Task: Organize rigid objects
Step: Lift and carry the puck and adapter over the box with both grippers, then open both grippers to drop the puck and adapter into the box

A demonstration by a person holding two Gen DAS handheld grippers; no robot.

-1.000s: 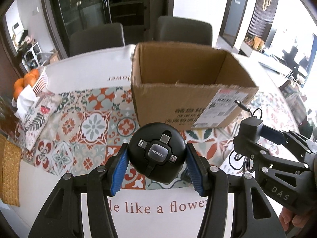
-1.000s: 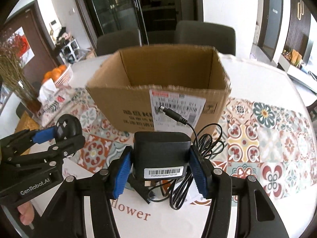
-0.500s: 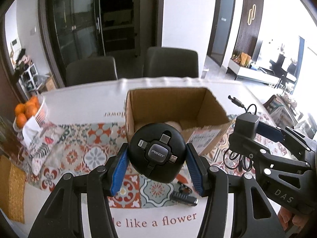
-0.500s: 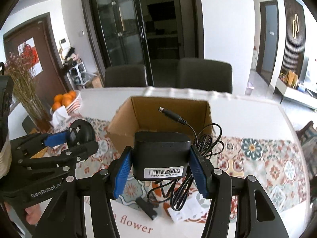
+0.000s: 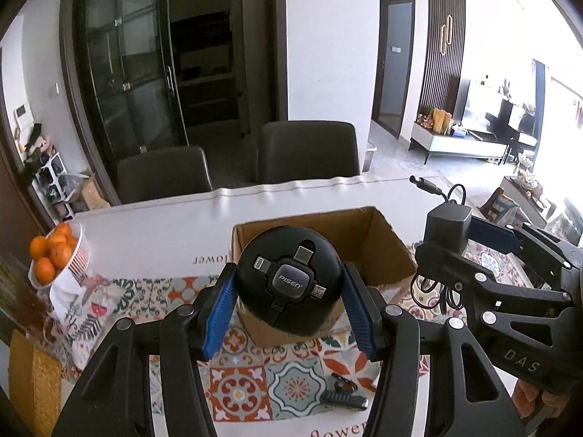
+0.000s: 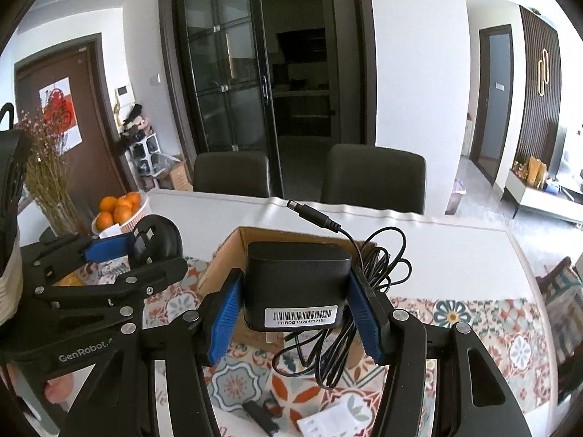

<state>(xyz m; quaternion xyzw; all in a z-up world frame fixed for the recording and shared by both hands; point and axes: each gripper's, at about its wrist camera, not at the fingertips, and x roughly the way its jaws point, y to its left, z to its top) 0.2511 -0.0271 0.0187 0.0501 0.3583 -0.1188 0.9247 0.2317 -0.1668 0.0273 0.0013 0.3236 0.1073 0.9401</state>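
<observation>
Left wrist view: your left gripper (image 5: 289, 296) clamps the reel (image 5: 289, 284), box (image 5: 386, 244) at 1 o'clock. Your right gripper (image 6: 295, 307) grips the adapter (image 6: 297, 284).

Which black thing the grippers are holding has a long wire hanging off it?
The boxy black power adapter in the right gripper. Its thin cable loops beside it. The round black PISEN gadget in the left gripper has none dangling.

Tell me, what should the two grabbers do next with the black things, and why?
Probably carry both forward over the cardboard box and lower them in. The left gripper holds the round cable reel, the right gripper holds the power adapter, and the open box sits just ahead, below them.
</observation>
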